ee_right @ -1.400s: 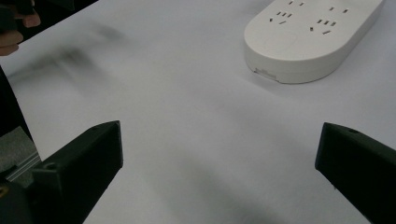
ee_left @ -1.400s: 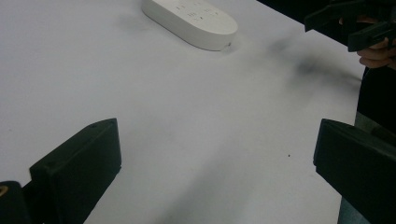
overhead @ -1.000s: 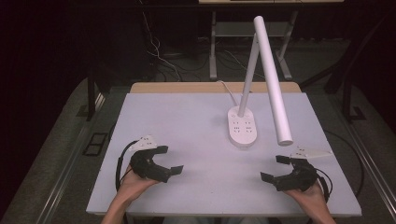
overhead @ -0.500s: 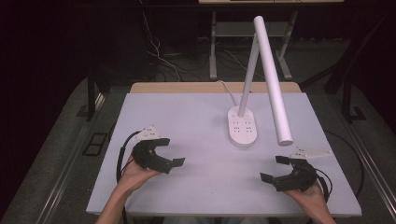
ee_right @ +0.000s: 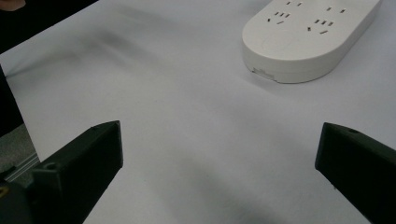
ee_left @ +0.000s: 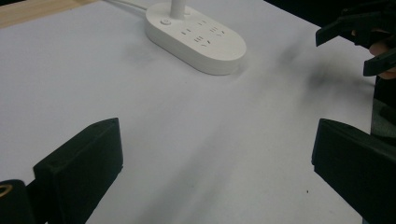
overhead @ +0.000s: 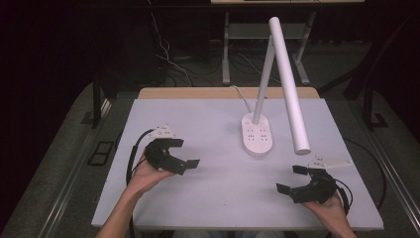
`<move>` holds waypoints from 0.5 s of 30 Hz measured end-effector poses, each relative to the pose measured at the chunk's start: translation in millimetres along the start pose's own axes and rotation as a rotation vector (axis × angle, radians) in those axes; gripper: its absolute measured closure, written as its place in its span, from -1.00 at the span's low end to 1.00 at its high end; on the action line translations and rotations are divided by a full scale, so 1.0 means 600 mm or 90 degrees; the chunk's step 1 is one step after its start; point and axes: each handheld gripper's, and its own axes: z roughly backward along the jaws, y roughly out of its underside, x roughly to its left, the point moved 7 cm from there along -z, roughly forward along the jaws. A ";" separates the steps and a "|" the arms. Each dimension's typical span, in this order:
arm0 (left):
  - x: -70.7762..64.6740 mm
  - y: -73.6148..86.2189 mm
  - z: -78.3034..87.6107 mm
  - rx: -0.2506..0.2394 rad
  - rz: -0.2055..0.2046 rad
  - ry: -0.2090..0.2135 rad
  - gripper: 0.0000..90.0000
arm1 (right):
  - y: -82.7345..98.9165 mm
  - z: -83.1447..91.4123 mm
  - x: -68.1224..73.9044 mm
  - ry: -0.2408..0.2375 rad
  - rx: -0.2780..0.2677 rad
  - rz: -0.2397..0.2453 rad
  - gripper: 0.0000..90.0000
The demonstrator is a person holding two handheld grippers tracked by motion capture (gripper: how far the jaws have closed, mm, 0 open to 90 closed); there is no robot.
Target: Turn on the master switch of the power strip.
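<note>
A white desk lamp stands on the white table (overhead: 208, 124). Its oval base (overhead: 256, 135) carries sockets, and its long tube head (overhead: 292, 94) slants down to the right. My left gripper (overhead: 184, 152) is held open over the table's left part, its jaws pointing right with nothing between them. My right gripper (overhead: 292, 179) hovers open near the front right, below the tube's tip, jaws pointing left. In the left gripper view the base (ee_left: 201, 39) lies ahead beyond my open left gripper (ee_left: 217, 140), with the right gripper (ee_left: 359, 35) at upper right. The right gripper view shows the base (ee_right: 308, 37) past my open right gripper (ee_right: 219, 140).
A white cable (overhead: 240, 92) runs from the lamp base to the table's back edge, where a wooden strip (overhead: 198, 92) shows. Dark floor with cables and a metal stand (overhead: 228, 49) lies behind. A black cable (overhead: 131, 158) loops beside the left gripper.
The left hand has carried its gripper away from the front edge, farther onto the table and slightly right. The right gripper has barely moved.
</note>
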 end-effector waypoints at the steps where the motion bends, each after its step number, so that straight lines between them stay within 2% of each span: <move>1: 0.000 -0.003 -0.002 -0.001 0.002 -0.001 -0.98 | 0.000 0.000 0.000 0.000 0.000 0.000 -0.99; 7: 0.002 -0.018 -0.012 0.006 -0.007 0.007 -0.99 | 0.000 -0.001 0.000 0.000 0.002 0.008 -0.99; 15: 0.010 -0.037 -0.027 0.017 -0.012 0.005 -0.98 | -0.001 0.001 0.000 -0.001 -0.003 0.003 -0.99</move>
